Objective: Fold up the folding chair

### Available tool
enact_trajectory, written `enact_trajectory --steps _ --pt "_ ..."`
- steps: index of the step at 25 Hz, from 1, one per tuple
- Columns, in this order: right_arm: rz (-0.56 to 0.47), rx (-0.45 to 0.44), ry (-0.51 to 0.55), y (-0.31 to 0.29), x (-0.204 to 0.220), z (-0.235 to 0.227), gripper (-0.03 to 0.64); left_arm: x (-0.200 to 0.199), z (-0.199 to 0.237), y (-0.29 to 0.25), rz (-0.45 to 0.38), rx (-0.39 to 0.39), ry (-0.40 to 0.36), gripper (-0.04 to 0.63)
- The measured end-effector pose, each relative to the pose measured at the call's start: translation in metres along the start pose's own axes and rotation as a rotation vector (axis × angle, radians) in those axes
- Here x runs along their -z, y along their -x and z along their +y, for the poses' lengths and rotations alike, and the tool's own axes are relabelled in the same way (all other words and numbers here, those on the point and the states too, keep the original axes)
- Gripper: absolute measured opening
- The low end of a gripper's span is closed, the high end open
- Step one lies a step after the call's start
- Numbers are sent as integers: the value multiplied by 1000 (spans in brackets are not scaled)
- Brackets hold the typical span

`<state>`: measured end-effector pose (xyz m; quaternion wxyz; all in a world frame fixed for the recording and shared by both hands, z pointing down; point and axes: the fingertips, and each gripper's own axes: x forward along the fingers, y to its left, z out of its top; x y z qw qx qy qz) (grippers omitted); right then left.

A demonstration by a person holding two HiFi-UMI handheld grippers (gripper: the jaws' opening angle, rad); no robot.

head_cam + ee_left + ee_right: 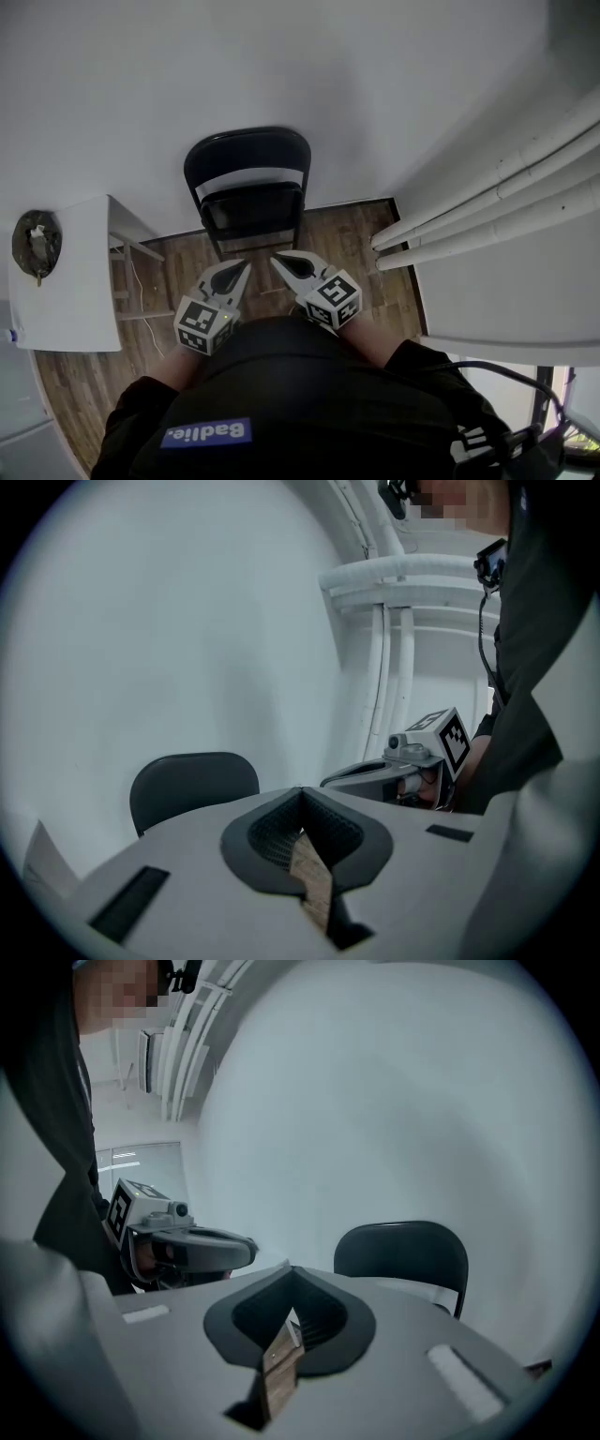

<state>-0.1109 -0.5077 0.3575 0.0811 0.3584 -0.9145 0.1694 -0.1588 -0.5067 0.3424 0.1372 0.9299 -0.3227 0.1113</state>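
- Wooden plank flooring (356, 234) runs up to a plain white wall (281, 66), seen from steeply above in the head view.
- Against that wall stands the black folding chair (251, 211). Its rounded backrest is towards the wall and its dark seat panel below it faces the person.
- Whether the seat is already swung flat against the frame cannot be told from these angles.
- Both tongs hang in the air in front of the chair, near its lower front edge in the head view but clear of it.
- The left gripper (242, 270) has its jaws pressed together. Its own view shows the dark pads meeting, with only floor visible through the slit behind them, so it holds nothing.
- The right gripper (281, 262) is likewise closed tight and empty, its pads meeting in its own view.
- The two tips point towards each other and towards the chair, close together but not touching.
- Each gripper carries a marker cube, the left cube (202, 323) and the right cube (336, 298), close to the person's dark top (281, 394).
- In the left gripper view the chair's backrest (192, 785) shows left of the jaws. In the right gripper view it (403, 1251) shows to the right.
- A white table (66, 281) stands to the left of the chair, with a round dark object (36, 244) at its far corner.
- White pipes (487, 202) run along the wall on the right.
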Motion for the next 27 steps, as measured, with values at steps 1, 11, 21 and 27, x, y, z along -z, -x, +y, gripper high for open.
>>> enact_trajectory --steps 1,11,21,27 --pt "12 -9 5 2 5 1 2 2 -5 0 4 2 -4 5" --pt "23 -38 48 24 7 4 2 2 -34 -2 11 -20 -16 5" --pt "39 -42 69 25 10 4 2 6 -42 -9 27 5 -22 5" --pt "45 -39 64 20 11 -2 2 6 -37 -13 29 3 -24 5"
